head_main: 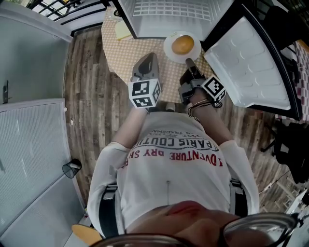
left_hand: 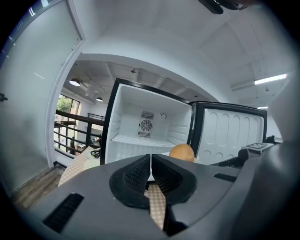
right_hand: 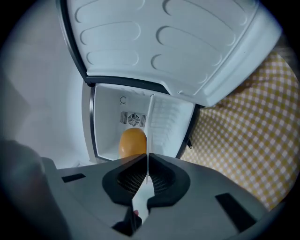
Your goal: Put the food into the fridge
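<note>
An orange round piece of food (head_main: 182, 45) lies on a white plate (head_main: 170, 48) just in front of the open mini fridge (head_main: 169, 14). My right gripper (head_main: 189, 62) is shut on the plate's near rim. In the right gripper view the plate (right_hand: 142, 200) runs edge-on between the closed jaws of the right gripper (right_hand: 147, 171), with the food (right_hand: 132, 143) beyond them and the fridge's white inside (right_hand: 133, 112) behind. My left gripper (head_main: 147, 60) hovers over the checkered table (head_main: 120, 53), left of the plate. The left gripper (left_hand: 150, 171) is shut and holds nothing.
The fridge door (head_main: 246, 62) stands swung open at the right. A yellow item (head_main: 123, 31) lies on the table's far left, and a black cable (left_hand: 96, 152) is near the fridge's left side. A grey cabinet (head_main: 29, 62) stands at the left over the wood floor.
</note>
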